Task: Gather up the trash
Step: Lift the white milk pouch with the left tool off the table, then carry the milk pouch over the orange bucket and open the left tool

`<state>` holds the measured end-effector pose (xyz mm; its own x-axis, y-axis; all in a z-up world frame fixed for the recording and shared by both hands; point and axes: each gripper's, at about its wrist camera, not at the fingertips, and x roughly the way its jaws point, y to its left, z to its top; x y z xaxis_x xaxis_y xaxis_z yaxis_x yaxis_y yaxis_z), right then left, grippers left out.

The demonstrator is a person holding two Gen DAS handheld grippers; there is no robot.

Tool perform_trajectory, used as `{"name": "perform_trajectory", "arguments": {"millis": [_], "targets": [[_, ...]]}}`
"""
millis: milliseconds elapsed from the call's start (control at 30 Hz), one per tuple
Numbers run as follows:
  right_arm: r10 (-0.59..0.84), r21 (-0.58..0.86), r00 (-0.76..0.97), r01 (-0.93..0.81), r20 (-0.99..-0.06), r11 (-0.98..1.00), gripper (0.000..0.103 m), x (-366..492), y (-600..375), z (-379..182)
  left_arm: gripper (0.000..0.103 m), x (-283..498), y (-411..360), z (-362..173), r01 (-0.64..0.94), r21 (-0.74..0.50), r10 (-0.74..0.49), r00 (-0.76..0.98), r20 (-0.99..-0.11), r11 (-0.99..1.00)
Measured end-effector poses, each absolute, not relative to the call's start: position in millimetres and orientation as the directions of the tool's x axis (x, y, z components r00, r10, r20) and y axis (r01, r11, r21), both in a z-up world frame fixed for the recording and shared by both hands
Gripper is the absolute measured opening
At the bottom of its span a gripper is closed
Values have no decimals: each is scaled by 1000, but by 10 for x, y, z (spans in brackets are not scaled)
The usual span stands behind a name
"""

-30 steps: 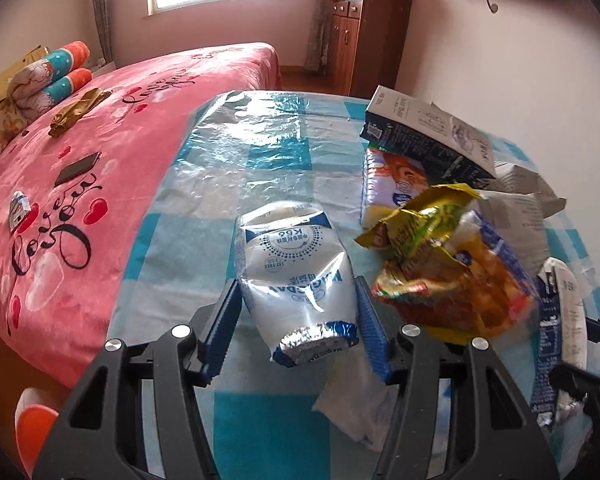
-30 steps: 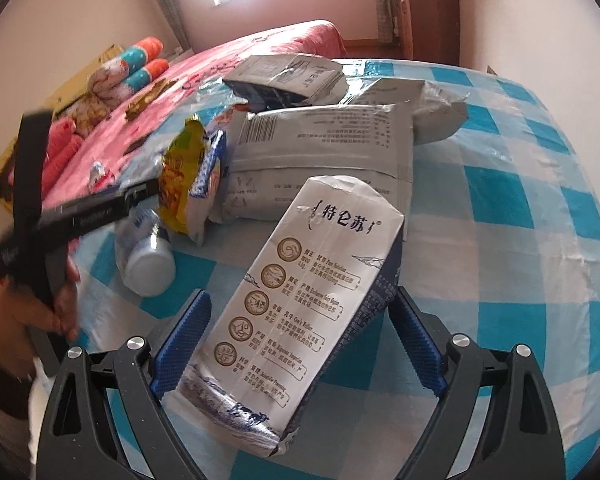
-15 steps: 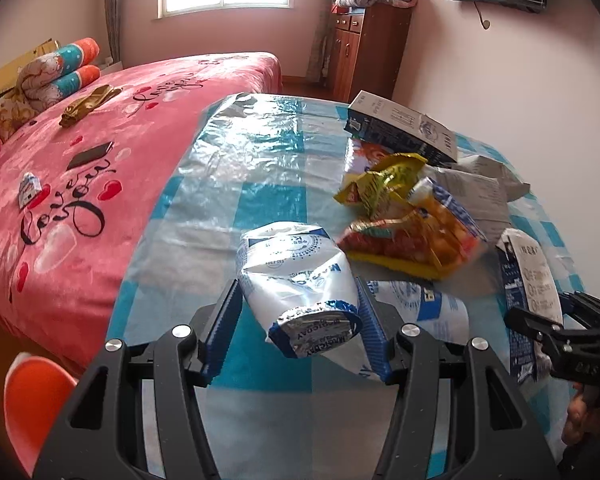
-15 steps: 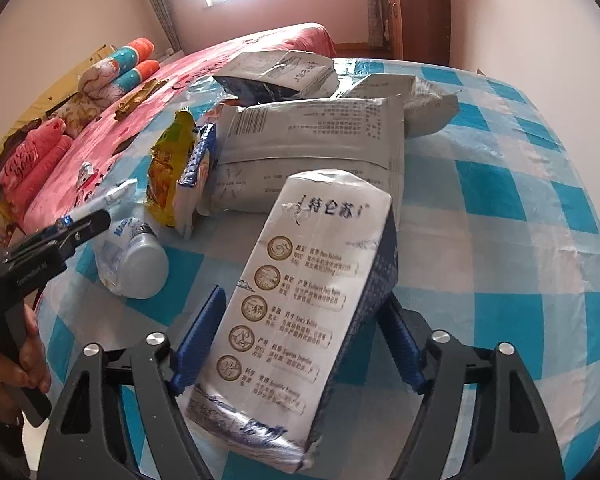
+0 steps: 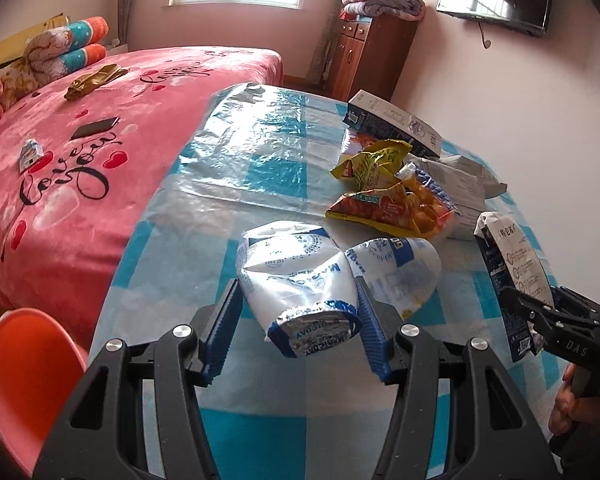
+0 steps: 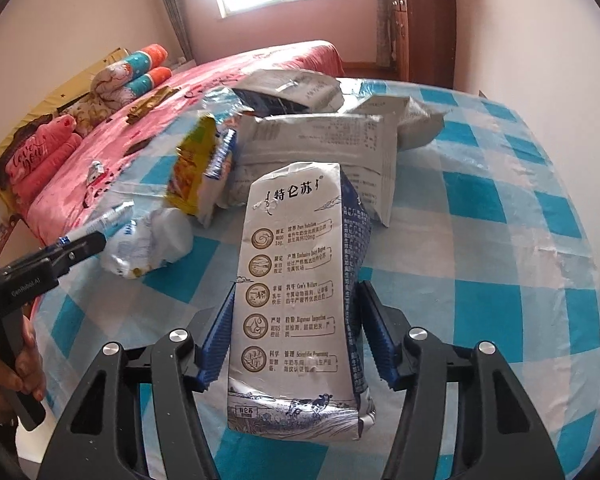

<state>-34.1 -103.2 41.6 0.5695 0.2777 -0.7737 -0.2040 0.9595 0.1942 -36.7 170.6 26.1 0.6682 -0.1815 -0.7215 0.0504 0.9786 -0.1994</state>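
My left gripper [image 5: 296, 320] is shut on a crumpled white and blue plastic bag [image 5: 296, 280] and holds it above the checked tablecloth [image 5: 236, 168]. My right gripper [image 6: 296, 328] is shut on a flattened milk carton [image 6: 300, 296] with printed text; the carton also shows in the left wrist view [image 5: 512, 272]. A second white and blue bag [image 5: 396, 268] lies just right of the left gripper. A yellow and red snack wrapper [image 5: 388, 204] lies behind it. The left gripper [image 6: 82, 246] and its bag [image 6: 148, 244] show at the left of the right wrist view.
A dark blue carton box [image 5: 392, 124] and grey paper bags [image 6: 320, 148] lie further back on the table. A pink bed [image 5: 80, 128] stands left of the table. An orange chair [image 5: 24, 376] is at the lower left. A wooden cabinet [image 5: 372, 52] stands by the far wall.
Both grippers have pulled back and up from the trash pile, each keeping its item. The second white and blue bag has come into full view beside the left gripper.
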Motion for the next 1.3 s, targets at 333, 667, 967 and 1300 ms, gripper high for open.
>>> {"name": "perform_trajectory", "arguments": {"millis": [333, 667, 967, 1300], "targets": [[327, 218, 562, -254, -759, 942, 60, -446, -874, 519, 54, -532, 1849, 243, 35, -258, -216, 662, -718, 966], [357, 220, 546, -302, -758, 928, 60, -542, -702, 572, 54, -687, 1886, 144, 48, -295, -259, 628, -734, 954], [370, 228, 521, -317, -769, 920, 60, -565, -676, 517, 74, -664, 1746, 130, 50, -144, -142, 644, -752, 988], [392, 257, 509, -316, -767, 913, 60, -560, -657, 489, 59, -565, 1648, 130, 43, -115, -116, 633, -765, 992]]}}
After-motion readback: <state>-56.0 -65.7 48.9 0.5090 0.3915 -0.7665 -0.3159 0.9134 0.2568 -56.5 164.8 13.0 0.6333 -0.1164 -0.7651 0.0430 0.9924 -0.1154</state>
